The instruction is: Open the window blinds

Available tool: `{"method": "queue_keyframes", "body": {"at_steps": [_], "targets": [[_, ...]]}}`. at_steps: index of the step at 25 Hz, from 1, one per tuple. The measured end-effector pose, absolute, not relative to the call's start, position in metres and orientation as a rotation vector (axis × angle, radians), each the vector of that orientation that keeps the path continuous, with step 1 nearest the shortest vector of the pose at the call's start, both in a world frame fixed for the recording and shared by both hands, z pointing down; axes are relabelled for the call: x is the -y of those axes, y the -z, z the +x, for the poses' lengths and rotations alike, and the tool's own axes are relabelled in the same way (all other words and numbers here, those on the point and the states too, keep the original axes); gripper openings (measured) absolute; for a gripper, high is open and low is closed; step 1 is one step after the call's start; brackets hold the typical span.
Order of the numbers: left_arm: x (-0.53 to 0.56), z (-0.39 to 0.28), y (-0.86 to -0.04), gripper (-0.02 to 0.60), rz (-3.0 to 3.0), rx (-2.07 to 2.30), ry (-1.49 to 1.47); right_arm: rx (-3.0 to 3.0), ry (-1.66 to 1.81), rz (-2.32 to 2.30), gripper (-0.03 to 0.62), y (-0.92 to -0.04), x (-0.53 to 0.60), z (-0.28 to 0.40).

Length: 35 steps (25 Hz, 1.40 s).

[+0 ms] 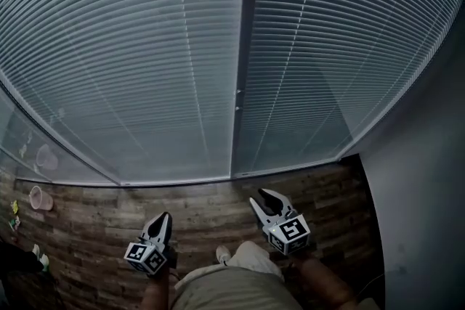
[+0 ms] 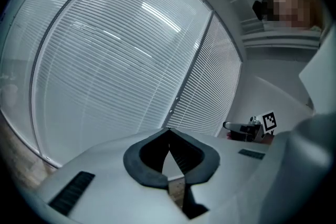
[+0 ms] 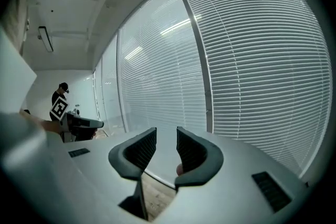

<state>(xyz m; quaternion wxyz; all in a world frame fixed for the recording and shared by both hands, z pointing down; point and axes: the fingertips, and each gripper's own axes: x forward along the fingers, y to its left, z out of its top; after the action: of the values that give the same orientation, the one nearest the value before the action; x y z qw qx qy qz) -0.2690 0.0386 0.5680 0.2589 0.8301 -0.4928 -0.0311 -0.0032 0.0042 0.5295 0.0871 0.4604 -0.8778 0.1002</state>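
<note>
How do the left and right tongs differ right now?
Left tongs are shut, tips meeting; right tongs stand slightly apart. In the head view the right tongs reach nearer the blinds than the left tongs. Both are empty and touch nothing.

Window blinds (image 1: pixel 145 69): thin slats, smooth, pale grey, faint sheen; metal or plastic, I cannot tell which. Post (image 1: pixel 243 54) between the two panels: dark, smooth, metal-looking. Floor (image 1: pixel 94 229): wood-look planks, matt, rough weathered grain. My left gripper (image 1: pixel 166 215) and right gripper (image 1: pixel 261 194): pale, smooth, matt plastic shells; pads (image 3: pixel 137 148) dark, ribbed, rubbery. Marker cubes (image 1: pixel 145 256): matt black-and-white print. My trousers (image 1: pixel 225 287): beige cloth. Wall (image 1: pixel 429 178): smooth, matt paint.
</note>
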Motion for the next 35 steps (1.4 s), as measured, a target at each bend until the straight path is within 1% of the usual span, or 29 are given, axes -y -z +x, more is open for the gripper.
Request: {"method": "queue_keyframes", "body": {"at_steps": [16, 35], "targets": [[-0.037, -0.251, -0.558, 0.015, 2.242, 1.386, 0.057, 2.630, -0.302, 1.337, 0.124, -0.522, 0.010, 0.015], [-0.035, -0.177, -0.542, 0.015, 2.270, 1.404, 0.030, 2.646, -0.333, 1.196, 0.124, -0.517, 0.021, 0.056]]}}
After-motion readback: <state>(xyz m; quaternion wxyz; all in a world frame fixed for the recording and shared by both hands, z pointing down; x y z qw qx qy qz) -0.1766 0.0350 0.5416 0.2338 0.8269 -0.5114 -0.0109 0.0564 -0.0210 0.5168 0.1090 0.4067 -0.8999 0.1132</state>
